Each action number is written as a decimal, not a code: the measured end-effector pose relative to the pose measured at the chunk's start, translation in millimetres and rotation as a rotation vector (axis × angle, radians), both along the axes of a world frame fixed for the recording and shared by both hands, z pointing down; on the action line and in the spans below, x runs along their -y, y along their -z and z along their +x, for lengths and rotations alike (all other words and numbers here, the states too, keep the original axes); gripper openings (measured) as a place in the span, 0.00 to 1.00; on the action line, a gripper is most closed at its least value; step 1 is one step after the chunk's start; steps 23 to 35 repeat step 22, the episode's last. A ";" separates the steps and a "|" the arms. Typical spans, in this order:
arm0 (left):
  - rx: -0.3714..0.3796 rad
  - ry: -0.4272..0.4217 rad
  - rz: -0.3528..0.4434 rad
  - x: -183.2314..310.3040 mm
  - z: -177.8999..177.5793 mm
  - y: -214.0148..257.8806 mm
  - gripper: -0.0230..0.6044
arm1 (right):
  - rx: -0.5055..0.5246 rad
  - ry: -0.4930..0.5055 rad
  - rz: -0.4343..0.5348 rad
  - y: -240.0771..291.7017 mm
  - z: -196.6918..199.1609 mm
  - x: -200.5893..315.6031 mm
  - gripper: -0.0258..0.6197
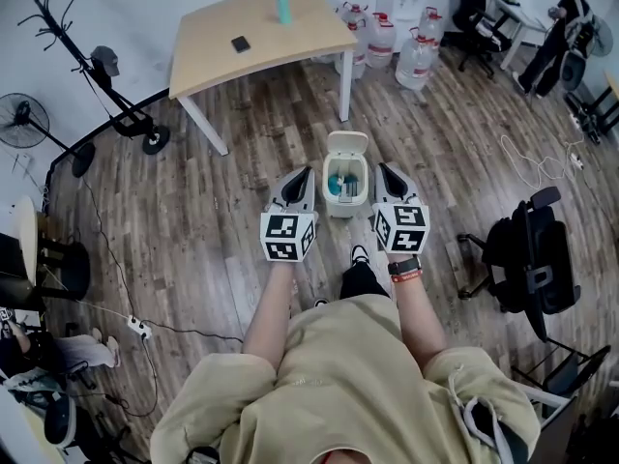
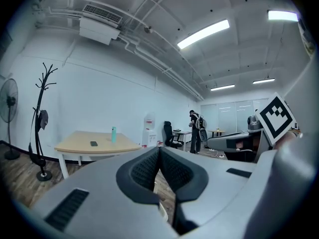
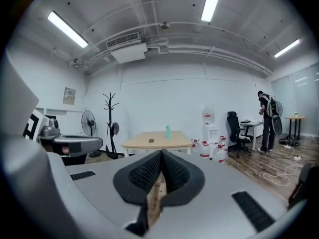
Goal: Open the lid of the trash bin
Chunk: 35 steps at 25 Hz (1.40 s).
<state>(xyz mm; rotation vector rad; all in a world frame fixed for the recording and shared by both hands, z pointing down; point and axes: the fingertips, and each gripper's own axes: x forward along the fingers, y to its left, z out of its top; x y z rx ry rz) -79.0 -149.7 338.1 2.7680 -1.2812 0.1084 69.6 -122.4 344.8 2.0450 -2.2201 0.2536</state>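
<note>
A small white trash bin (image 1: pixel 332 207) stands on the wood floor just ahead of me, its lid (image 1: pixel 347 144) swung up and back, blue rubbish showing inside. My left gripper (image 1: pixel 306 172) hovers at the bin's left side and my right gripper (image 1: pixel 382 168) at its right side, both above floor level and apart from the bin. In the left gripper view the left gripper (image 2: pixel 159 151) has its ribbed pads pressed together with nothing between them. The right gripper (image 3: pixel 161 156) in its own view is likewise shut and empty. Neither gripper view shows the bin.
A wooden table (image 1: pixel 253 41) with a teal bottle (image 1: pixel 282 7) and a phone stands beyond the bin. Water jugs (image 1: pixel 414 60) sit at the back right, a black office chair (image 1: pixel 530 255) at my right, a coat rack (image 1: pixel 106 85) and a fan (image 1: pixel 23 119) at the left. A person stands far right.
</note>
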 end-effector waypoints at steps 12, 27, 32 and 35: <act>-0.013 -0.051 -0.011 19.3 21.9 -15.0 0.07 | 0.031 0.026 -0.019 -18.3 3.4 19.5 0.06; 0.026 -0.012 -0.073 113.6 39.0 -62.8 0.07 | 0.041 0.132 -0.087 -54.2 24.4 111.7 0.06; 0.026 -0.012 -0.073 113.6 39.0 -62.8 0.07 | 0.041 0.132 -0.087 -54.2 24.4 111.7 0.06; 0.026 -0.012 -0.073 113.6 39.0 -62.8 0.07 | 0.041 0.132 -0.087 -54.2 24.4 111.7 0.06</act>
